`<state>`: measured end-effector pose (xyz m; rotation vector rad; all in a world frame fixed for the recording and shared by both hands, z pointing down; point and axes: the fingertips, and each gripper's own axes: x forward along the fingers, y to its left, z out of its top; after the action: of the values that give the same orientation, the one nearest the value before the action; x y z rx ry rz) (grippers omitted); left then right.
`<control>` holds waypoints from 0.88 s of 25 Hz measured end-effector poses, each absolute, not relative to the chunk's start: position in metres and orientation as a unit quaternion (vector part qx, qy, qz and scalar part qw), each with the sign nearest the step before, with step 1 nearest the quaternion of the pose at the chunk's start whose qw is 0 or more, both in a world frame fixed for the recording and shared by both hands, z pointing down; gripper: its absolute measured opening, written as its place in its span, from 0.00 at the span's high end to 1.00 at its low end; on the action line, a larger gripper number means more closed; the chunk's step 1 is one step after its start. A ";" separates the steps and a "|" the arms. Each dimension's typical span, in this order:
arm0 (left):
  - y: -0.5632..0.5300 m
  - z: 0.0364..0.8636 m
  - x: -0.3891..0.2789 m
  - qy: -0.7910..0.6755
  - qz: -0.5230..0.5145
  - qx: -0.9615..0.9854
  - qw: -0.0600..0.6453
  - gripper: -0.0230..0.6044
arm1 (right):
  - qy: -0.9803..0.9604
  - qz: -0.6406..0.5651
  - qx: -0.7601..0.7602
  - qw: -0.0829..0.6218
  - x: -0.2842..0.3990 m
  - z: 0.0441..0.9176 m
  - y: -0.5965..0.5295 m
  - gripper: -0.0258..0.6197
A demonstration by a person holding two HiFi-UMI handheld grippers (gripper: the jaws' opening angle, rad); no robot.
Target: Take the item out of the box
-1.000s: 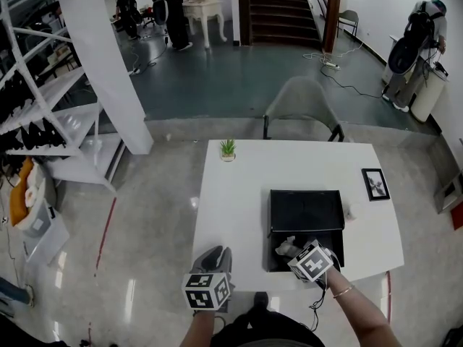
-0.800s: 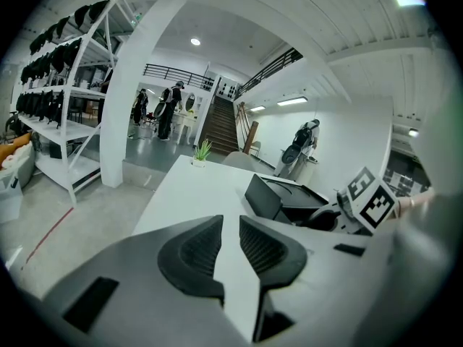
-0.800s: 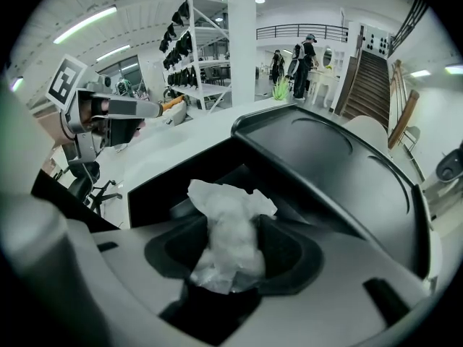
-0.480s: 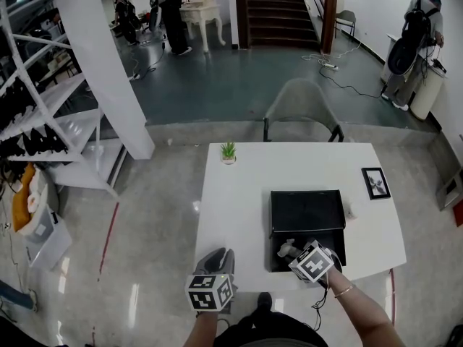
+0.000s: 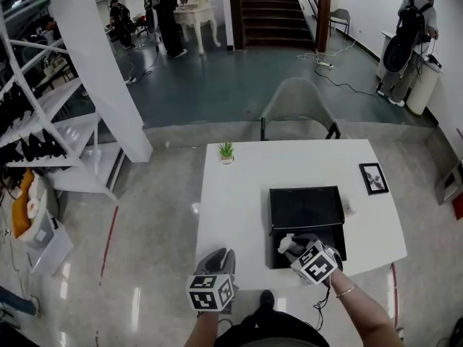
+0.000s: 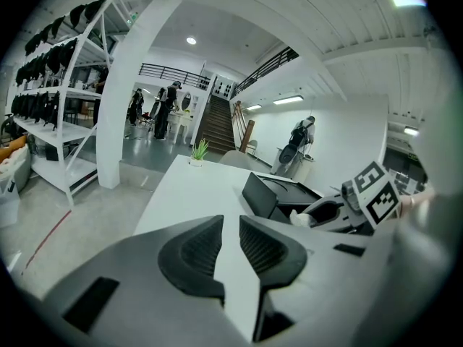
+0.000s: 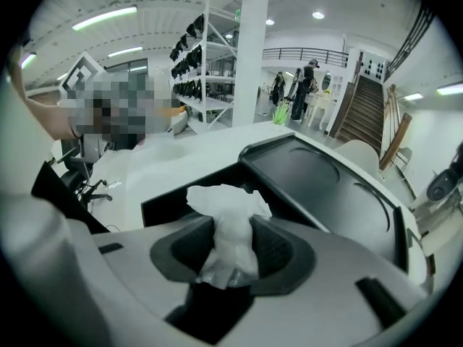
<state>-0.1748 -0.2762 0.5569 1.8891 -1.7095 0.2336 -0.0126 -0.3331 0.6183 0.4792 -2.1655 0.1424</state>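
The right gripper's (image 7: 231,226) ribbed dark fingers (image 7: 278,248) are closing, with the tissue (image 7: 228,201) between them, its lower part pinched thin and its top bunched above the pads. The tissue is white, crumpled and soft-looking, and it sits over the open box (image 5: 334,238), near the box's left wall. The box is black, shallow and smooth, with a flat hinged lid (image 5: 305,207) laid back toward the far side; two round hollows are moulded into the lid. The box stands close to the desk's (image 5: 239,194) near edge, right of the middle.

The left gripper's (image 6: 230,241) fingers stand a slim gap apart with nothing between them, at the near edge by the left corner. The desk's left half is bare white. A small plant (image 5: 226,151) stands at the far left corner, and a picture frame (image 5: 373,178) lies by the right edge.
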 end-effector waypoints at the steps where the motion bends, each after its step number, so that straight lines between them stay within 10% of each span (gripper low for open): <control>1: -0.276 0.557 -0.174 -0.639 0.088 0.708 0.287 0.86 | -0.878 0.058 0.200 0.431 -0.014 0.613 -0.334 0.71; 22: -0.270 0.552 -0.151 -0.602 0.101 0.743 0.276 0.86 | -0.898 0.088 0.350 0.252 0.010 0.525 -0.327 0.71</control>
<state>-0.1513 -0.2702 0.5523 1.9955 -1.6169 0.2725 0.0097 -0.3268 0.5253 0.9513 -2.4425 0.2389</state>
